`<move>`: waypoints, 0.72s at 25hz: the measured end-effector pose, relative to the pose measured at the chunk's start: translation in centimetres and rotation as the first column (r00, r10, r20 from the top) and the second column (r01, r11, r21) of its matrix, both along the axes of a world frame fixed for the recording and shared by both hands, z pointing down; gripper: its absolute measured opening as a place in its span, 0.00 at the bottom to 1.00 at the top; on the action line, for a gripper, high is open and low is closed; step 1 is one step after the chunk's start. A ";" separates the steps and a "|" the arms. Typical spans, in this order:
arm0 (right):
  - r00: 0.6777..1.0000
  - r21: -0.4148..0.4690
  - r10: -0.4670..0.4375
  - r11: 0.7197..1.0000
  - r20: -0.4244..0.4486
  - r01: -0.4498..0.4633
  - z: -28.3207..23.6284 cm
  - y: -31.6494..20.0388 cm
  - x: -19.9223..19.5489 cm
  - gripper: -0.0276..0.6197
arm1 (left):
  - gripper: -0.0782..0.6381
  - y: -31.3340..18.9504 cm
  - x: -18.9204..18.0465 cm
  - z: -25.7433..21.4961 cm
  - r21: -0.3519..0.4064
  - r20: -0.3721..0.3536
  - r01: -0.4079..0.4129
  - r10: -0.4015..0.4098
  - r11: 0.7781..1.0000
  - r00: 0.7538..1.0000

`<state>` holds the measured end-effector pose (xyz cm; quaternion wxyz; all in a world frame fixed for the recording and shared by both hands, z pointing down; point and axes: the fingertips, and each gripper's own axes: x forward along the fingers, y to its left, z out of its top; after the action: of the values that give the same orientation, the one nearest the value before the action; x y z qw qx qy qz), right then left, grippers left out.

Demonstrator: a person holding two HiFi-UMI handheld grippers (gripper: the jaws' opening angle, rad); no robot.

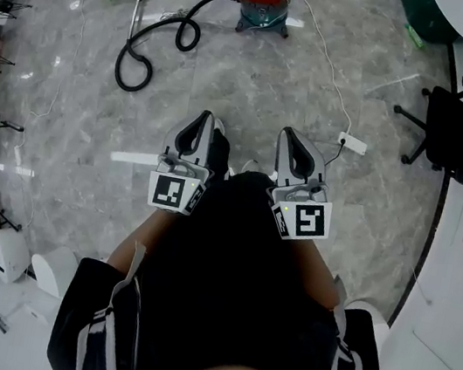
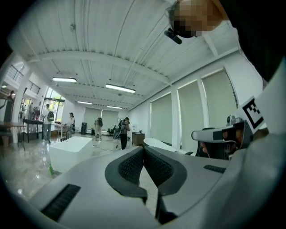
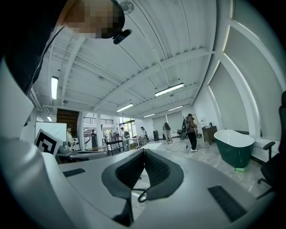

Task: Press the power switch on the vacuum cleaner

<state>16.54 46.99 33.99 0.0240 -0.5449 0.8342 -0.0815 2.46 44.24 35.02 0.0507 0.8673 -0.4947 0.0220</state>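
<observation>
The vacuum cleaner (image 1: 265, 1), a red top on a teal body, stands on the grey floor far ahead of me. Its black hose (image 1: 153, 44) loops away to the left. Its switch is too small to make out. My left gripper (image 1: 205, 117) and right gripper (image 1: 288, 133) are held side by side in front of my body, well short of the vacuum cleaner. In the left gripper view the left gripper (image 2: 144, 148) has its pads pressed together with nothing between them. The right gripper (image 3: 144, 151) looks the same in its own view. Neither gripper view shows the vacuum cleaner.
A white cable runs from the vacuum cleaner to a white power strip (image 1: 352, 143) on the floor at right. A black office chair (image 1: 456, 131) stands further right. A green tub (image 3: 234, 148) and several people show in the distance.
</observation>
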 end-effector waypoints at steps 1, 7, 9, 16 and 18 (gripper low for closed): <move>1.000 0.002 0.004 1.000 -0.001 -0.004 0.0 -0.2 0.3 0.07 | 0.13 -0.2 0.4 0.1 0.008 0.014 -0.015 0.015 1.000 1.000; 0.999 -0.008 0.038 0.999 -0.027 -0.038 0.6 -2.3 1.8 0.07 | 0.13 -3.0 2.2 0.6 -0.002 -0.036 -0.040 0.040 0.999 0.999; 0.998 -0.029 0.052 0.998 -0.031 -0.053 1.1 -3.1 2.1 0.07 | 0.13 -4.4 2.8 0.7 0.011 -0.041 -0.064 0.065 0.998 0.997; 0.992 -0.034 0.094 0.995 -0.081 -0.097 1.1 -8.0 3.2 0.07 | 0.13 -10.8 5.2 1.1 0.012 -0.061 -0.144 0.144 0.990 0.988; 0.989 -0.024 0.117 0.993 -0.089 -0.119 1.1 -10.6 3.5 0.07 | 0.13 -13.6 5.4 1.5 0.017 -0.076 -0.157 0.158 0.987 0.984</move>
<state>20.01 36.44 35.05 -0.0159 -0.5967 0.7994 -0.0683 7.83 30.68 36.49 0.0632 0.9042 -0.4223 -0.0103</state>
